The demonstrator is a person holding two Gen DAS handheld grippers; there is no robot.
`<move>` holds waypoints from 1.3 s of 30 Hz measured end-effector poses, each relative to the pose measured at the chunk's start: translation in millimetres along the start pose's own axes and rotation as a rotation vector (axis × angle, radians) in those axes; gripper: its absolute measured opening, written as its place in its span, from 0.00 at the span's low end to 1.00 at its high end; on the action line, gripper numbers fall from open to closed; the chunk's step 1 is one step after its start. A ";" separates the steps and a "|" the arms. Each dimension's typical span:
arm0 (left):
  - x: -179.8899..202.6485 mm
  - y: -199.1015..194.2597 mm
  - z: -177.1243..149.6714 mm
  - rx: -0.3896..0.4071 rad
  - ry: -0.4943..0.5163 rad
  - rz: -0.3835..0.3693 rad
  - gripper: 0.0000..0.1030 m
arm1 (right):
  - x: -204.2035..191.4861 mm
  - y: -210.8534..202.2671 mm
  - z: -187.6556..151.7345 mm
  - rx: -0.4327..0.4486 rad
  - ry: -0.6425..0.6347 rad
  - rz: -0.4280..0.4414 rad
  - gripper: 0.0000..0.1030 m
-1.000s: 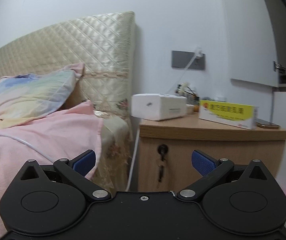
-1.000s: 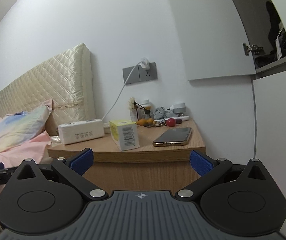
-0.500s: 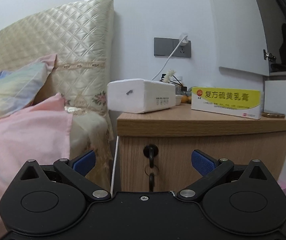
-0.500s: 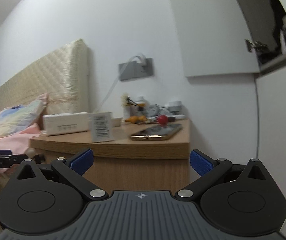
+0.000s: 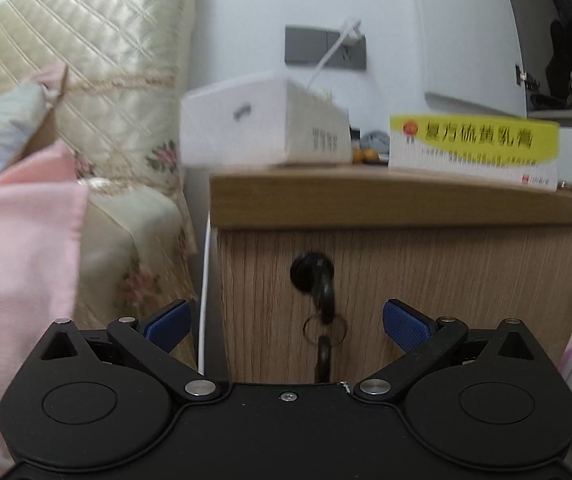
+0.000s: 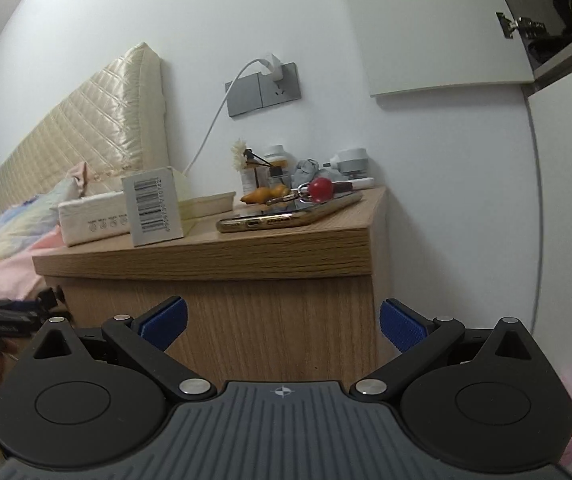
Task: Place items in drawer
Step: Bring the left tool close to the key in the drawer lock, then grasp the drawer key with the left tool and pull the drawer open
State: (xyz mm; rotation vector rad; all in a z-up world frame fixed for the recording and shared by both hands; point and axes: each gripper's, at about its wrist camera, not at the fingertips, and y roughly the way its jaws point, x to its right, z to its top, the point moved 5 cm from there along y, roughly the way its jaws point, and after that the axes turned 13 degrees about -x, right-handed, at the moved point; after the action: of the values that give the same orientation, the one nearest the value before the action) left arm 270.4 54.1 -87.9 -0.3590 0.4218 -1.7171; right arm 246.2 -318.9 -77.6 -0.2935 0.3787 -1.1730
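The nightstand (image 5: 405,264) front is faced low and close by the left wrist view; its right corner (image 6: 365,240) is seen obliquely by the right, the top shared.

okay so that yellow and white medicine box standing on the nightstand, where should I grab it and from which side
Grip the medicine box across its thin depth, one finger on the printed front face and one behind, near the upper edge. Come from above: it stands on its long edge, with the white power strip at one end and the phone at the other, so the top is probably the freest approach. The right gripper is open.
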 end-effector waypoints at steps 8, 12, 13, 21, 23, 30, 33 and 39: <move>-0.7 10.5 7.9 0.003 0.036 -0.070 0.99 | 8.8 18.7 -2.8 -0.033 -0.013 0.011 1.00; -0.5 14.0 13.4 0.013 0.055 -0.107 1.00 | 13.6 23.5 -2.3 -0.029 0.005 0.021 1.00; -0.5 14.9 14.7 0.015 0.059 -0.116 1.00 | 14.2 24.5 -2.0 -0.026 0.008 0.022 1.00; 1.9 19.8 16.1 0.019 0.065 -0.141 1.00 | 12.7 28.9 -0.5 -0.021 0.012 0.032 1.00; 2.0 19.7 16.3 0.015 0.063 -0.141 1.00 | 13.0 29.2 -0.4 -0.021 0.019 0.035 0.99; 0.3 19.5 19.1 -0.006 0.046 -0.151 1.00 | 13.9 30.3 0.2 -0.020 0.041 0.045 0.98; 1.7 18.8 18.0 -0.003 0.048 -0.138 1.00 | 14.4 30.7 0.5 -0.019 0.051 0.050 0.98; 1.5 15.6 17.0 -0.011 0.039 -0.138 0.98 | 11.6 32.3 6.0 -0.042 0.024 0.051 0.98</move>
State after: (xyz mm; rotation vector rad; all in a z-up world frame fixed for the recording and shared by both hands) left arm 291.6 48.7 -80.2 -0.3700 0.4434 -1.8597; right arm 279.6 -317.8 -87.1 -0.3047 0.4303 -1.1200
